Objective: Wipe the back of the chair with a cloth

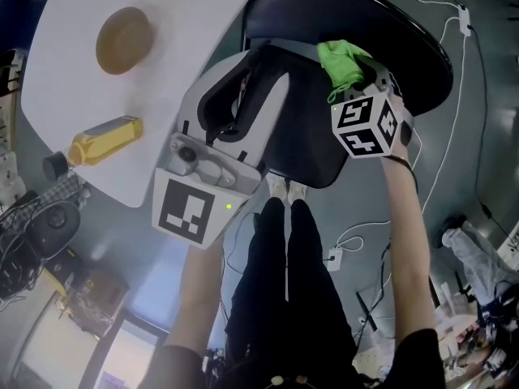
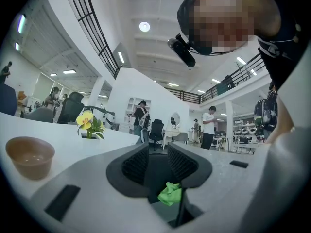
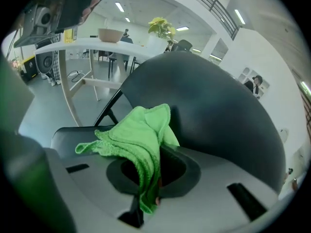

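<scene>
R claw (image 3: 151,165) is shut on the green cloth (image 3: 138,137). One bunched fold is nipped betw. the jaws; the rest spills over the top and off to the claw's left. The chair back (image 3: 218,115), a dark curved shell, sits right ahead of the claw. The cloth's front edge is at or almost on it; can't tell if touching.

L claw (image 2: 158,163) stands part-open w/ nothing betw. its pads, off to the left of the R claw.

The cloth looks soft, light and floppy, so prob. won't hold shape and will bunch when dragged. Best held mid-wad, w/ a pad of fabric sticking out ahead of the tips. The shell looks smooth and hard, so it should glide. The chair seems light and may shift under push; the L claw could steady the rim.
</scene>
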Demonstrator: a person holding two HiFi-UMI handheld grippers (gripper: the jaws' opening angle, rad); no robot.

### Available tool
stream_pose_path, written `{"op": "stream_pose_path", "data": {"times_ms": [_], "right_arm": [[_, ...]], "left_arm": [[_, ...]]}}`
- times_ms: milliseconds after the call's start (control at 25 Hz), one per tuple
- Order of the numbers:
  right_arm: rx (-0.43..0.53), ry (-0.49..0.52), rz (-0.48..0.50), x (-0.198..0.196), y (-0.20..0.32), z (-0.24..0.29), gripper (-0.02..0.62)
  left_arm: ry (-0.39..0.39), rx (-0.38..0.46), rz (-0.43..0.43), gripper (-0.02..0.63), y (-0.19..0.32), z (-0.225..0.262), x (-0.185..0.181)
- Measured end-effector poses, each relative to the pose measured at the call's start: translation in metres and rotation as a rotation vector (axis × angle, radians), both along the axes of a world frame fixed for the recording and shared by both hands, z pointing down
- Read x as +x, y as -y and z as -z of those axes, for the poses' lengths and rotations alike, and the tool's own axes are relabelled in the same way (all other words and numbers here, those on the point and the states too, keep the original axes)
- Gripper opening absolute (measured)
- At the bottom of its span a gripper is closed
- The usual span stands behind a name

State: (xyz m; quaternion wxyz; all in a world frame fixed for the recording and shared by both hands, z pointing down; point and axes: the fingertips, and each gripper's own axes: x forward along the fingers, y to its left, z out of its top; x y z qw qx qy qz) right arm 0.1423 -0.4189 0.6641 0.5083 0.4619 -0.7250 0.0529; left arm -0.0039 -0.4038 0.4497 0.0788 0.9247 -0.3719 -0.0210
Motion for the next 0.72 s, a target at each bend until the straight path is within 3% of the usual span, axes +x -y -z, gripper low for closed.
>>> {"op": "stream_pose_path", "data": {"times_ms": [360, 560, 720], "right_arm": [[-0.049, 0.012, 0.011, -0.003, -0.01, -0.019, 0.042], [-0.036, 0.11, -0.021, -0.003, -0.014, 0.003, 0.042], [0.029, 0.158, -0.032, 0.0, -0.013, 0.045, 0.042]], "left_arm": [[0.012, -0.022, 0.006, 0.121, -0.004, -0.015, -0.002], [0.015, -0.019, -0.001, 0.121, -0.003, -0.013, 0.004], [0.018, -0.011, -0.016, 0.121, -0.003, -0.008, 0.011]]}}
